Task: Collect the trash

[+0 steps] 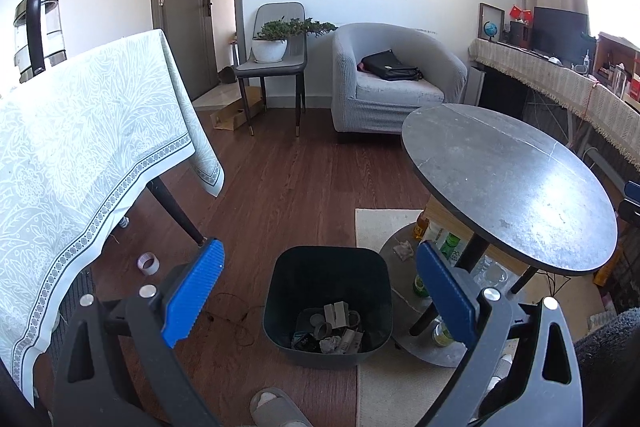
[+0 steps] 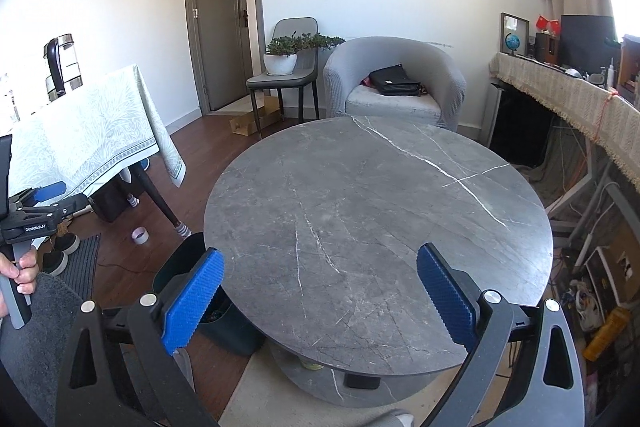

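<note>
Grey marble round table [image 2: 360, 207], wooden floor [image 1: 300, 187]

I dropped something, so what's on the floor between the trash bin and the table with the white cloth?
In the left wrist view, between the trash bin and the clothed table lie a tape roll and a thin dark cable on bare wood floor.
</note>
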Demonstrator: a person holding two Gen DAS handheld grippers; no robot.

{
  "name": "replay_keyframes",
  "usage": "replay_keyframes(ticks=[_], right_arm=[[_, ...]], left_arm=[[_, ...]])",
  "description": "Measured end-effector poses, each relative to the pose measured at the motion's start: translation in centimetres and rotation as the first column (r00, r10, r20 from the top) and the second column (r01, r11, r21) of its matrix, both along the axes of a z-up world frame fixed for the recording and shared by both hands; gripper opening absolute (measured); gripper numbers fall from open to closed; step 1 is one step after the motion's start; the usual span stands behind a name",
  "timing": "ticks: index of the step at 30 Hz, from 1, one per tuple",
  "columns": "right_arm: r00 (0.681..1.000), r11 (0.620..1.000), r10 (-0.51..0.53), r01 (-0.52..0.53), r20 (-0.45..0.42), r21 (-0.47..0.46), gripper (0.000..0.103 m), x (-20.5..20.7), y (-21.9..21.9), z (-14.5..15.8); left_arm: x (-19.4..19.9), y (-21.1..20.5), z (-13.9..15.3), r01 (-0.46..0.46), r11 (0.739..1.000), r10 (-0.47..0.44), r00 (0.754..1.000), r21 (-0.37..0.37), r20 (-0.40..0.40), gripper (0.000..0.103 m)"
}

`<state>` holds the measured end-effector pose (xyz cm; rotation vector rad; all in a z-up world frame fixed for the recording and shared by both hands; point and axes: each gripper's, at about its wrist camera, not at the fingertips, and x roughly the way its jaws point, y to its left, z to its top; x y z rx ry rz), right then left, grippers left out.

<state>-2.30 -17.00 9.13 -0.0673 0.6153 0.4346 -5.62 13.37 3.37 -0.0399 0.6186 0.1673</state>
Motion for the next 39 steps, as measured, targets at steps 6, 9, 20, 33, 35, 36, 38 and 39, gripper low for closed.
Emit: replay_keyframes(ticks=[6,9,20,33,35,36,38,39], right_arm=[[1.0,1.0,0.0,0.0,-0.001,-0.001,0.098,-0.14,0.03,0.04],[1.0,1.0,0.0,0.0,-0.001,-0.001,0.098,-0.18,0.06,0.07],[1.0,1.0,-0.003,0.003,0.0,0.003,0.099,-0.1,-0.03,-0.02],[1.0,1.0,-0.004,0.004,0.0,0.004,0.099,-0.1,-0.03,0.05],[1.0,1.0,-0.004,0.004,0.0,0.004,0.099,-0.09,-0.01,0.06],[1.0,1.0,-0.004,0.004,0.0,0.004,0.099,-0.09,-0.02,0.06],[1.0,1.0,-0.004,0.004,-0.001,0.004,0.099,-0.08,-0.03,0.05],[1.0,1.0,-0.004,0.004,0.0,0.004,0.099,-0.08,-0.03,0.06]], left_arm=[[-0.07,-0.1,-0.05,0.013,1.0,-0.013,1.0,0.005,-0.001,0.098],[-0.11,-0.16,-0.07,0.013,1.0,-0.013,1.0,0.007,-0.003,0.098],[-0.13,-0.13,-0.14,0.01,1.0,-0.01,1.0,0.004,-0.007,0.098],[-0.17,-0.2,-0.14,0.011,1.0,-0.011,1.0,0.005,-0.006,0.098],[-0.15,-0.21,-0.15,0.01,1.0,-0.01,1.0,0.005,-0.006,0.098],[-0.15,-0.21,-0.15,0.01,1.0,-0.01,1.0,0.005,-0.007,0.098],[-0.16,-0.21,-0.14,0.01,1.0,-0.01,1.0,0.005,-0.006,0.098],[-0.15,-0.22,-0.14,0.01,1.0,-0.01,1.0,0.005,-0.006,0.098]])
